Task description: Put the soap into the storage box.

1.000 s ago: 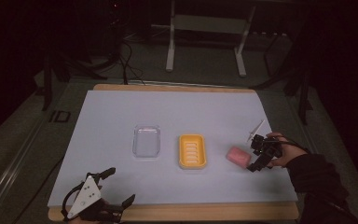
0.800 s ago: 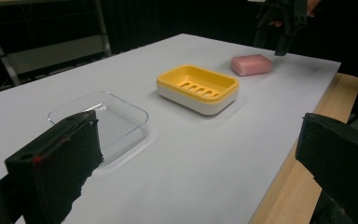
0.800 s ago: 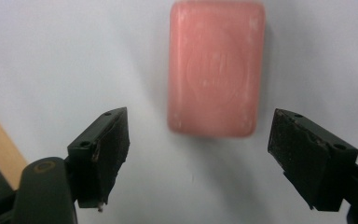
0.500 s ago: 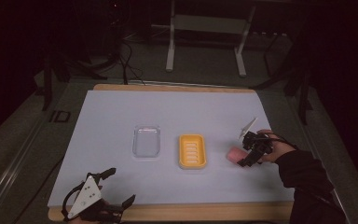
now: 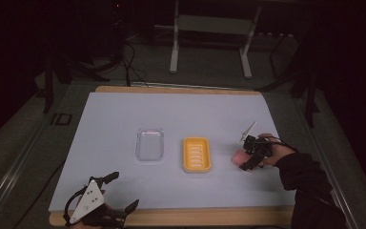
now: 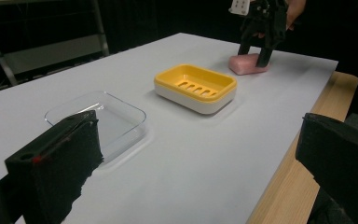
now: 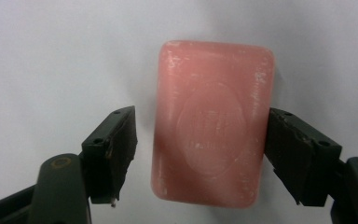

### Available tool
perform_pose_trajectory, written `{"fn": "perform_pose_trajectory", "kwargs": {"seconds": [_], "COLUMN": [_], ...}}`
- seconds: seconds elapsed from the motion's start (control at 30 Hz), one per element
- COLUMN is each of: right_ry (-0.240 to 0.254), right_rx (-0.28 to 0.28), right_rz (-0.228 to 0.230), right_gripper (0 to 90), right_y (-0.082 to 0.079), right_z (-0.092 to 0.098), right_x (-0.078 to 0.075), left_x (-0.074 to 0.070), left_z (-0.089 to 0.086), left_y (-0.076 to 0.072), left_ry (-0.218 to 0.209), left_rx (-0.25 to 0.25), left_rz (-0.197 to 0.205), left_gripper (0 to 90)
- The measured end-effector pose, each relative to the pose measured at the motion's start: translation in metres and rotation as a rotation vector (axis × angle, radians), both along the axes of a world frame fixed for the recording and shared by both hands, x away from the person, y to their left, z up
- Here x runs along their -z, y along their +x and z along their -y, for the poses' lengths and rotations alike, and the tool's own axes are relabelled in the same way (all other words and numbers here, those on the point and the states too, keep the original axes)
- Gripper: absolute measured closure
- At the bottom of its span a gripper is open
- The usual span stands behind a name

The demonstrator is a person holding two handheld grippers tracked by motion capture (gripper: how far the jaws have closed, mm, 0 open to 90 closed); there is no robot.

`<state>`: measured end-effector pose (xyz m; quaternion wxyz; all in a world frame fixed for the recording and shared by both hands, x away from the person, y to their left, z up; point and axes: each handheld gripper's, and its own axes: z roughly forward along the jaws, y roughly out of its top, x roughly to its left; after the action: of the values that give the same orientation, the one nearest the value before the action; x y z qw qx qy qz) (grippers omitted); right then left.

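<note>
- Pink soap bar [image 7: 213,123] lies flat on the counter [image 5: 124,119], just to the right of the yellow soap dish [image 5: 197,154] and apart from it.
- Right gripper [image 5: 247,160] is lowered over the bar. Its jaws stand open on either long side: one looks to be at or touching the bar's edge, the other shows a narrow gap. No grasp is made; the bar is not lifted.
- Progress, as judged: the work appears to be seating the soap in the dish. The approach and straddle are done. Closing, lifting, carrying across and setting down are all left.
- The dish is empty, slotted floor bare, so nothing blocks the placing.
- Clear lid or tray [image 5: 150,143] sits left of the dish, well apart from the bar, and is untouched.
- Left gripper [image 5: 113,198] rests far left of the dish at the counter's near edge, jaws wide open, holding nothing.
- Open room: the stretch between bar and dish is bare, so the path is short and free. The dish's raised rim calls for a lift, not a slide.
- Edges: the counter's right edge lies beyond the bar, on the far side from the dish, with a fair margin. The near wooden edge [image 6: 298,154] is well clear of the bar.
</note>
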<state>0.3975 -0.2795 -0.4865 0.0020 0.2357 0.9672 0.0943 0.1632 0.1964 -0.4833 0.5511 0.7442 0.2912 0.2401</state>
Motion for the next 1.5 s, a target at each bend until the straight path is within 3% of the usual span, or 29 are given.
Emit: {"fn": "perform_pose_trajectory", "kwargs": {"seconds": [0.5, 0.67, 0.8, 0.97, 1.1, 1.2, 1.3, 1.33, 1.43, 1.5], "right_ry": [-0.074, -0.096, -0.119, -0.151, -0.13, -0.092, -0.076, -0.078, -0.093, -0.068], "right_rx": [-0.014, 0.014, 0.059, 0.24, 0.343, 0.501, 0.607, 0.625, 0.66, 0.684], "right_rz": [0.008, 0.025, 0.01, -0.018, -0.017, -0.038, -0.056, -0.053, 0.014, 0.004], "right_gripper": [35.3, 36.9, 37.0, 37.2, 37.2, 37.2, 37.2, 37.2, 37.2, 37.2], "right_y": [0.002, -0.002, -0.001, -0.001, -0.001, 0.001, 0.001, 0.001, -0.003, -0.003], "right_z": [-0.008, -0.011, -0.013, -0.017, -0.015, -0.014, -0.013, -0.013, -0.018, -0.019], "right_x": [0.012, 0.013, 0.012, 0.011, 0.011, 0.01, 0.01, 0.01, 0.007, 0.005], "left_x": [0.0, 0.0, 0.0, 0.0, 0.0, 0.0, 0.0, 0.0, 0.0, 0.0], "left_z": [0.0, 0.001, 0.001, 0.001, 0.001, 0.001, 0.001, 0.001, 0.001, 0.001], "left_y": [0.0, 0.0, 0.0, 0.0, 0.001, 0.0, 0.0, 0.0, 0.0, 0.0], "left_ry": [0.003, 0.004, 0.005, 0.002, 0.001, 0.002, 0.003, 0.003, 0.0, -0.001], "left_rx": [0.002, 0.006, 0.005, 0.0, -0.001, 0.001, 0.002, 0.001, 0.001, 0.002], "left_rz": [-0.002, -0.001, -0.002, -0.003, -0.005, -0.003, -0.002, -0.002, -0.002, -0.001], "left_gripper": [0.5, 0.5, 0.5, 0.5, 0.6, 0.6, 0.5, 0.6, 0.5, 0.5]}}
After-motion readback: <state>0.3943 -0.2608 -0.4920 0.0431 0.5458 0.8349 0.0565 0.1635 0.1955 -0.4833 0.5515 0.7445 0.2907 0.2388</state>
